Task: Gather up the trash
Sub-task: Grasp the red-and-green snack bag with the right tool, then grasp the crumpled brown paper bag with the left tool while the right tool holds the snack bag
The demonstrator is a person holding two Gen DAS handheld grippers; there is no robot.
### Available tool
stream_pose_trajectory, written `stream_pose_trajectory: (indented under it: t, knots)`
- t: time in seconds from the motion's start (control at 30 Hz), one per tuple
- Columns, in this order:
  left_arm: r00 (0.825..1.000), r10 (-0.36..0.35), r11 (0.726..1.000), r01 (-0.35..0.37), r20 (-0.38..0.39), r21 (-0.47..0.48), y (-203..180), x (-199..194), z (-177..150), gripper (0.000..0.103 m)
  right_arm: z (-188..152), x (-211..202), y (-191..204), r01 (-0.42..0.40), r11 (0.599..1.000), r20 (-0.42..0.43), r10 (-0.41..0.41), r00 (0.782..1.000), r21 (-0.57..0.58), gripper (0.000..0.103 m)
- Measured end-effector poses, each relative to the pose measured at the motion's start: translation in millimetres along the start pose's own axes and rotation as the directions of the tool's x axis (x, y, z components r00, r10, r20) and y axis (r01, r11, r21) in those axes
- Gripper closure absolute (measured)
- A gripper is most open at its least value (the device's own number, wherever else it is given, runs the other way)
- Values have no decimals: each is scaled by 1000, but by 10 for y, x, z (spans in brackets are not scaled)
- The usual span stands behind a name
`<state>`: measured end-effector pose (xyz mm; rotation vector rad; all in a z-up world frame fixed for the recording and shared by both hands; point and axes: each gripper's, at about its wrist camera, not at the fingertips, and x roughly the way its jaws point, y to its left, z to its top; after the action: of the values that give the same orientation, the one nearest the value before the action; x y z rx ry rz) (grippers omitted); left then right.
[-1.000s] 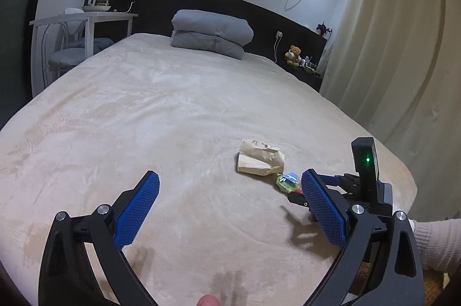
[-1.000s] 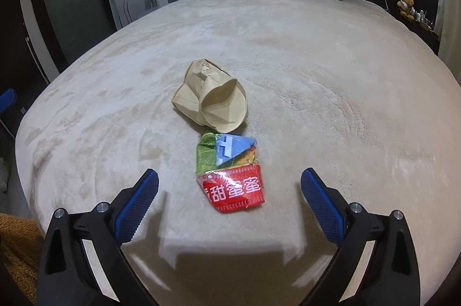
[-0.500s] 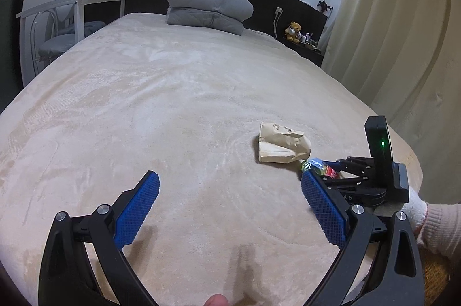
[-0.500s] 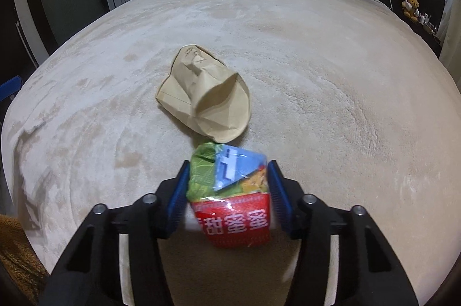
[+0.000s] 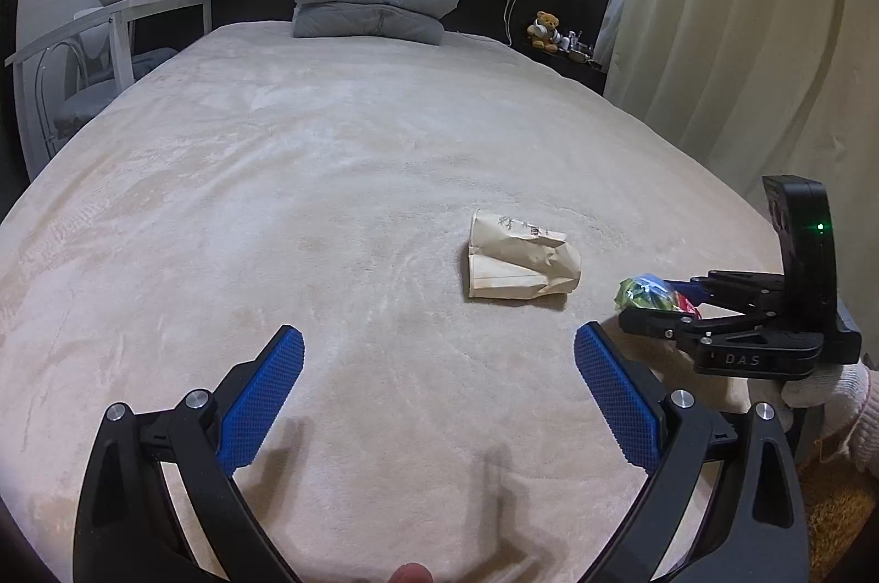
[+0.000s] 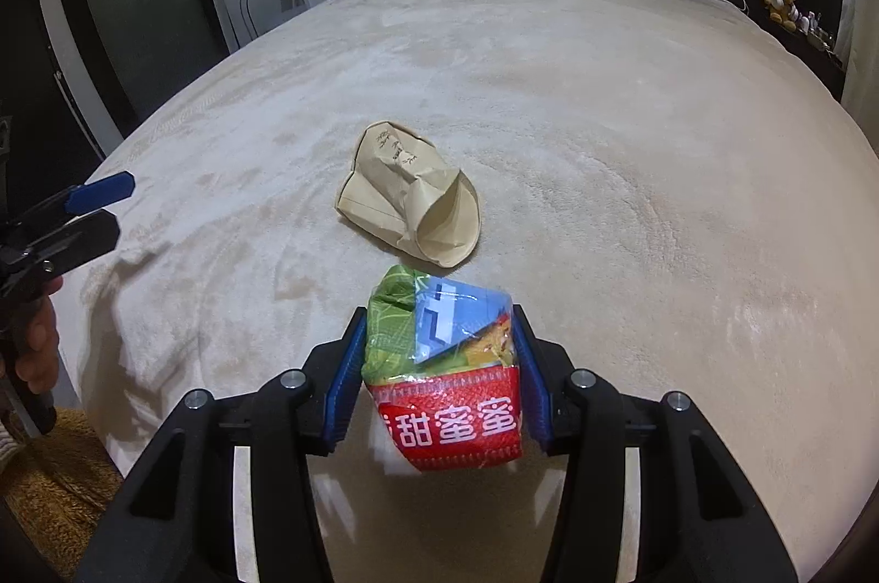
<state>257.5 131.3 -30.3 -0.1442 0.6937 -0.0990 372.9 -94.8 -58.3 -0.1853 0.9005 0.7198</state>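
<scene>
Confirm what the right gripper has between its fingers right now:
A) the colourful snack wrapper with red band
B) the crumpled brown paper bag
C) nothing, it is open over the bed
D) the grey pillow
A: the right gripper is shut on the colourful snack wrapper, blue pads pressed to both its sides, while the brown paper bag lies free on the bed beyond it.

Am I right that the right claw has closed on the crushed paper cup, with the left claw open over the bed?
Not quite. The right claw is closed on the snack wrapper, as the right wrist view shows; the crushed paper cup lies free on the bed. The left claw is open.
</scene>
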Motion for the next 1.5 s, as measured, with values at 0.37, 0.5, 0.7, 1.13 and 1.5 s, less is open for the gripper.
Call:
stream_pose_trajectory:
  t: [0.37,0.5,0.7,1.13,1.5]
  knots:
    - [1000,-14,999,13,13,46,-285,480,243,6,-128,-362,-182,-35,999,45,33,998,36,54]
    - [1000,-23,999,23,-10,43,-319,712,318,6,-156,-420,-266,-38,998,45,36,998,46,54]
    - [998,-43,997,46,-50,66,-374,1022,342,6,-209,-498,-339,-50,998,45,48,998,45,54]
    - [980,-167,985,171,-110,28,-352,1380,386,6,-218,-541,-382,-73,997,35,72,997,38,54]
    - [971,-157,985,166,-183,37,-406,1604,394,6,-225,-519,-371,-69,997,27,68,997,38,54]
